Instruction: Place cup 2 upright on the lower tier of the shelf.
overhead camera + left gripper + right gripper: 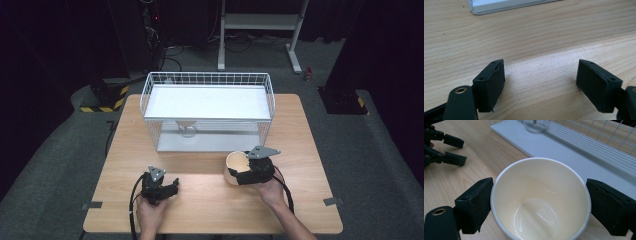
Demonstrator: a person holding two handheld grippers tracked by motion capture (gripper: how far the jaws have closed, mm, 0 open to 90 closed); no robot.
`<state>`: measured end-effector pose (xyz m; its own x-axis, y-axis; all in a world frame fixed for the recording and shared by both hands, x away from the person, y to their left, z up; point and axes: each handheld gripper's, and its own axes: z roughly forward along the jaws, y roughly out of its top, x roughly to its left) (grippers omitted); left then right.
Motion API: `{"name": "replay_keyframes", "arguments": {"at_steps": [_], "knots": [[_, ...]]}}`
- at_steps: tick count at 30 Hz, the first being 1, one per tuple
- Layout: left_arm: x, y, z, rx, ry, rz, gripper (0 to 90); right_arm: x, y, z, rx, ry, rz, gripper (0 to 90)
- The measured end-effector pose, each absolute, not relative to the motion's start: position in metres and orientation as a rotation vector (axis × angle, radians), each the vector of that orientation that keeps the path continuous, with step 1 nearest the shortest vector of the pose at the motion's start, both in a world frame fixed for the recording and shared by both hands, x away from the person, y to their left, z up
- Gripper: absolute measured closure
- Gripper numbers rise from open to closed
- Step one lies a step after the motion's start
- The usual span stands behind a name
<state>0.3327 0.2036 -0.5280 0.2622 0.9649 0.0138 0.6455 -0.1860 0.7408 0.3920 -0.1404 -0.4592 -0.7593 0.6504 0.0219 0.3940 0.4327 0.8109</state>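
right gripper [239,169] sits near the middle of the bench [210,210], a little toward its right edge, its fingers [475,203] clamped on either side of a cream cup [540,200]. the cup is empty, glossy inside, tipped so its mouth faces the camera in the right gripper view. just beyond it stands a white wire basket [207,82] along the bench's far edge, with a clear glass piece [536,125] on its white base. over toward the near left corner, the left gripper [172,186] rests low over bare wood, fingers [490,82] spread wide apart with nothing between them. a hand [150,215] holds it from the near edge.
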Motion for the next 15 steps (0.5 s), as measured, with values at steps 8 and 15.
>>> {"name": "replay_keyframes", "arguments": {"at_steps": [8,15], "knots": [[0.333,0.204,-0.528,1.915,1.455,0.661,23.3,0.401,-0.137,-0.454,0.917,2.378,1.239,10.6],[0.333,0.204,-0.528,1.916,1.455,0.661,23.3,0.410,-0.134,-0.450,0.949,2.362,1.228,10.6]]}}
